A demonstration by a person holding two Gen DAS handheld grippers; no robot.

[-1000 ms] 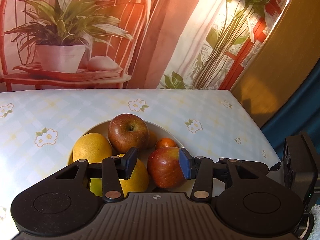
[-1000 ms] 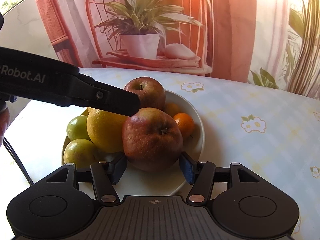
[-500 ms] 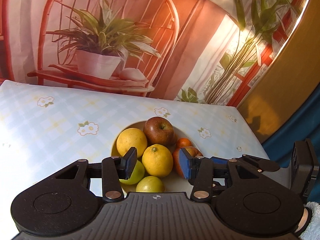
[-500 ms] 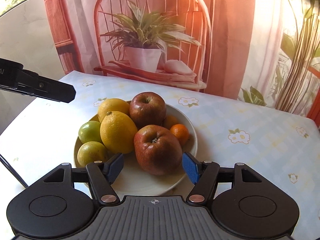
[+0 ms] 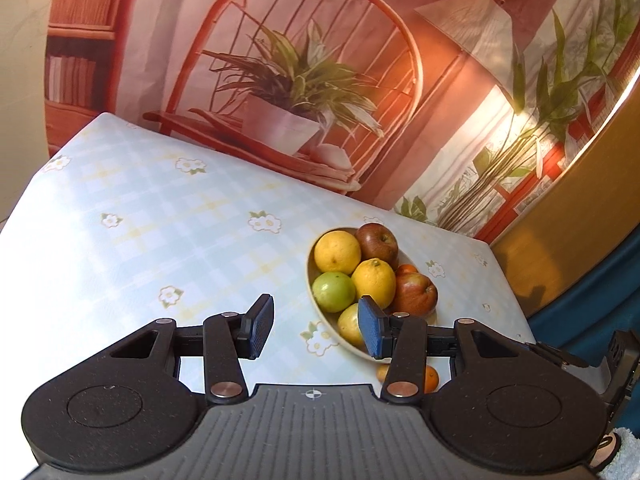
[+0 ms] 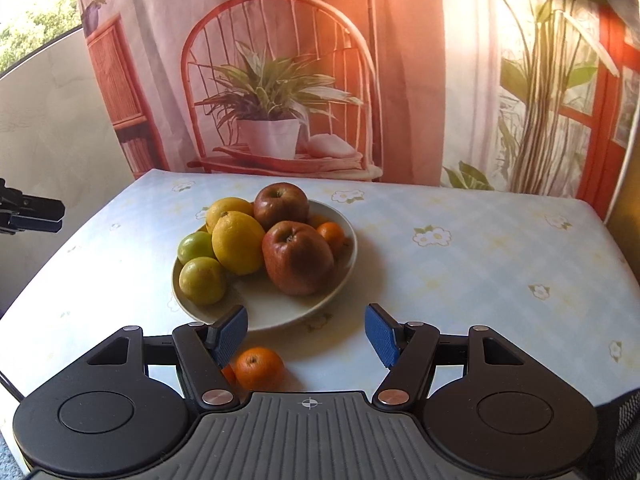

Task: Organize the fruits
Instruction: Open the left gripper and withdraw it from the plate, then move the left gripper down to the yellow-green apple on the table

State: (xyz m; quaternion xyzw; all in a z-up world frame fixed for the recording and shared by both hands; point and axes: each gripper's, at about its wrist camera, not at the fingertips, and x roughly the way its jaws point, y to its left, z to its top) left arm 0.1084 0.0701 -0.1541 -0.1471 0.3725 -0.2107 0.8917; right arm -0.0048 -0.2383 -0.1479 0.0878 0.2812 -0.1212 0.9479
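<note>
A cream bowl on the floral tablecloth holds two red apples, two lemons, two green limes and small oranges. A loose orange lies on the cloth in front of the bowl, by my right gripper's left finger; it also shows in the left wrist view. My right gripper is open and empty, pulled back from the bowl. My left gripper is open and empty, left of the bowl.
The table ends at a printed backdrop of a chair and plant. The left gripper's tip shows at the right wrist view's left edge. A yellow wall and blue fabric lie to the right.
Both grippers have pulled back and up from the bowl. The right gripper let go of the front apple, which rests in the bowl. The loose orange has come into view.
</note>
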